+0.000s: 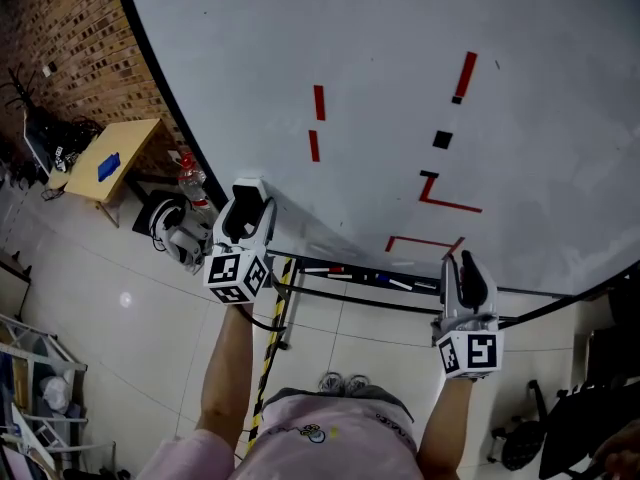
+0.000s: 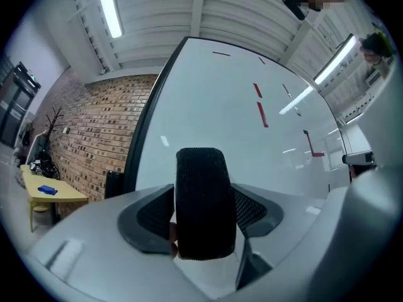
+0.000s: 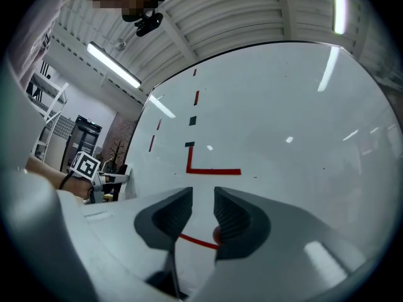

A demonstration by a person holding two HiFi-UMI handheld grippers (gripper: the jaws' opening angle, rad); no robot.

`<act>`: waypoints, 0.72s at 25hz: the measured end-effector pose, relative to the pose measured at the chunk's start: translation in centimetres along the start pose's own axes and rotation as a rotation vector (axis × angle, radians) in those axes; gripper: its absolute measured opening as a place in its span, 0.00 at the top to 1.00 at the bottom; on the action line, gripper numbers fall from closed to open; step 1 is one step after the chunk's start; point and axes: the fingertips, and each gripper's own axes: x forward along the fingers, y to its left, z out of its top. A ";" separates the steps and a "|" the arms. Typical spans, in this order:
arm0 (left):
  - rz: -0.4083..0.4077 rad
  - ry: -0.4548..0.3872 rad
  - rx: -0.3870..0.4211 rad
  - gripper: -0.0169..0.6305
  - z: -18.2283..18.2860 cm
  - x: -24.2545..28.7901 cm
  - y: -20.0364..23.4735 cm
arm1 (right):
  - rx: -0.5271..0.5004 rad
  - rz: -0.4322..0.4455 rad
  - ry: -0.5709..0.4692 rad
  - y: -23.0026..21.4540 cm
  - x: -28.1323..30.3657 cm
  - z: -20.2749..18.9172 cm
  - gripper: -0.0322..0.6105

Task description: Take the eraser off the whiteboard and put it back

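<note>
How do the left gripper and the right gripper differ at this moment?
The left gripper is shut on the black eraser; the right gripper holds nothing. The left jaws stand wider, spread by the eraser; the right jaws leave only a narrow gap. Both point at the whiteboard.

black eraser (image 2: 200,200), white whiteboard (image 1: 560,148), red lines (image 1: 319,102)

the left gripper (image 1: 247,190) and right gripper (image 1: 458,265) are white shells with black ribbed pads (image 3: 165,220), each with a black-and-white marker cube (image 1: 238,276) at its six o'clock end. a thin black cable (image 1: 262,320) loops at six o'clock of the left one. the shirt (image 1: 330,438) is pale pink and short-sleeved.
</note>
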 end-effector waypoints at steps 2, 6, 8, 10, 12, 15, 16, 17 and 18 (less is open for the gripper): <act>0.002 -0.025 -0.004 0.54 0.6 -0.9 -0.1 | 0.002 -0.012 -0.001 -0.1 -0.7 -0.1 0.79; 0.007 -0.072 -0.030 0.54 1.8 -3.5 -0.8 | 0.012 -0.026 -0.017 -0.8 -1.8 0.1 0.79; 0.010 -0.091 -0.034 0.54 2.5 -4.8 -1.4 | 0.014 -0.025 -0.028 -1.1 -2.3 0.5 0.79; 0.014 -0.103 -0.037 0.53 3.1 -5.8 -2.1 | 0.013 -0.022 -0.033 -1.4 -2.8 1.0 0.79; 0.015 -0.117 -0.047 0.53 3.8 -6.9 -3.0 | 0.009 -0.016 -0.035 -1.8 -3.5 1.5 0.79; -0.001 -0.149 -0.057 0.53 5.0 -8.6 -5.1 | -0.001 -0.014 -0.034 -2.3 -4.8 2.1 0.79; -0.009 -0.159 -0.060 0.53 5.5 -9.1 -5.9 | -0.003 -0.015 -0.033 -2.6 -5.4 2.1 0.79; -0.015 -0.166 -0.065 0.53 6.0 -9.7 -6.8 | -0.004 -0.016 -0.032 -2.8 -5.9 2.2 0.79; -0.020 -0.172 -0.070 0.53 6.5 -10.3 -7.6 | -0.004 -0.017 -0.033 -3.0 -6.4 2.3 0.79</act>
